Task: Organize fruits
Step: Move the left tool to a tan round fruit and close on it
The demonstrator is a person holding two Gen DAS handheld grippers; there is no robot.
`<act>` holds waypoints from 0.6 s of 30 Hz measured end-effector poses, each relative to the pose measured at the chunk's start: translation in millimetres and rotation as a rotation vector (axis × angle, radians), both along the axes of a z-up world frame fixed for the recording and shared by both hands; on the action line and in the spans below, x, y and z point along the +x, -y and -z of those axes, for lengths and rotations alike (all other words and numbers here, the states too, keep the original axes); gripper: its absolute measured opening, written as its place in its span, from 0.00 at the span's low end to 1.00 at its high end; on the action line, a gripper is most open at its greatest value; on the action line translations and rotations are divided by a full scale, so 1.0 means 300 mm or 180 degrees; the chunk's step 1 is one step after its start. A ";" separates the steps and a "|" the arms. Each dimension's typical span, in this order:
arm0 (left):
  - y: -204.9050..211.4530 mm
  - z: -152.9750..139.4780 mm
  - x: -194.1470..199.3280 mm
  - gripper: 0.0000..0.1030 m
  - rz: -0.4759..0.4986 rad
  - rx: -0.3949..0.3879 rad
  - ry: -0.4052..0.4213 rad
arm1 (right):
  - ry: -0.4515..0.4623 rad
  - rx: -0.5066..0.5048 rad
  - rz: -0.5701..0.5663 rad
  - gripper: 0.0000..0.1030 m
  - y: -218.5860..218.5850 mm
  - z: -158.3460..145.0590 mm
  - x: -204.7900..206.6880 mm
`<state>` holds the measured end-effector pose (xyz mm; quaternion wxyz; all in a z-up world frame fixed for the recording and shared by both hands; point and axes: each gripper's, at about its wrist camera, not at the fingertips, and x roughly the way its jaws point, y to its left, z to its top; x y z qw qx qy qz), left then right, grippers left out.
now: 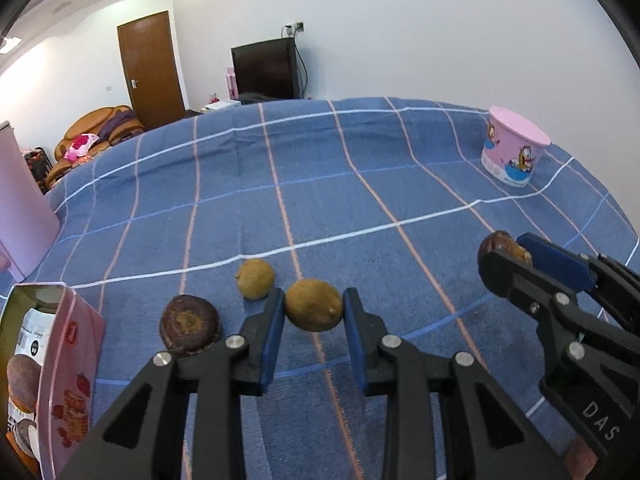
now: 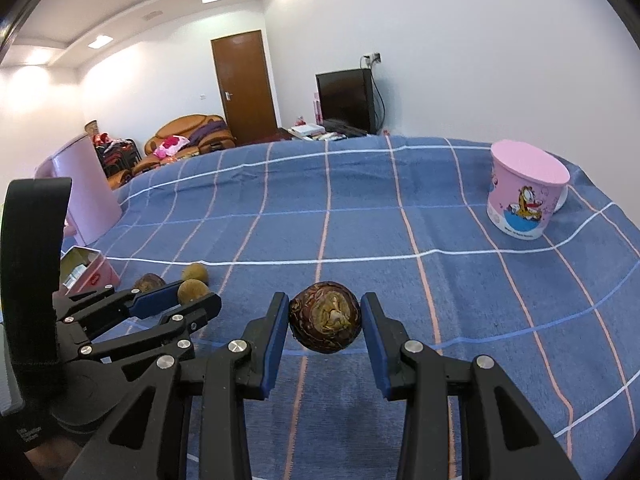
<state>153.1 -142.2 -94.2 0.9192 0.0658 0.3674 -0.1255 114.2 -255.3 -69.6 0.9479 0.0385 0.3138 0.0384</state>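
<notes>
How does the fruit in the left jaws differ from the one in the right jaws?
The fruit in the left gripper is the tan fruit: plain, matte and evenly coloured. The one in the right gripper is the dark fruit: reddish-brown, glossy, with a mottled yellowish patch. The tan fruit is slightly oval with a small nub; the dark fruit is rounder. Both are gripped between blue-padded jaws, low over the blue checked cloth.

The cloth (image 1: 360,184) is blue with a check of white and salmon lines. Two fruits (image 1: 314,310) are tan — two others (image 2: 325,317) dark maroon, mottled brown. The tub (image 2: 524,196) is pink with an orange cartoon cat; the tongs (image 1: 314,312) black, padded blue.
</notes>
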 end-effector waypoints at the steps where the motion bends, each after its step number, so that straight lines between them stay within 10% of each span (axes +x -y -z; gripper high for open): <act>1: 0.000 -0.004 -0.002 0.30 -0.0007 -0.0007 0.0024 | 0.0018 -0.0012 -0.0008 0.38 -0.004 -0.002 -0.003; 18: -0.025 -0.035 -0.050 0.30 -0.0107 -0.0068 0.0303 | 0.0305 0.0013 -0.0088 0.38 -0.002 -0.025 -0.043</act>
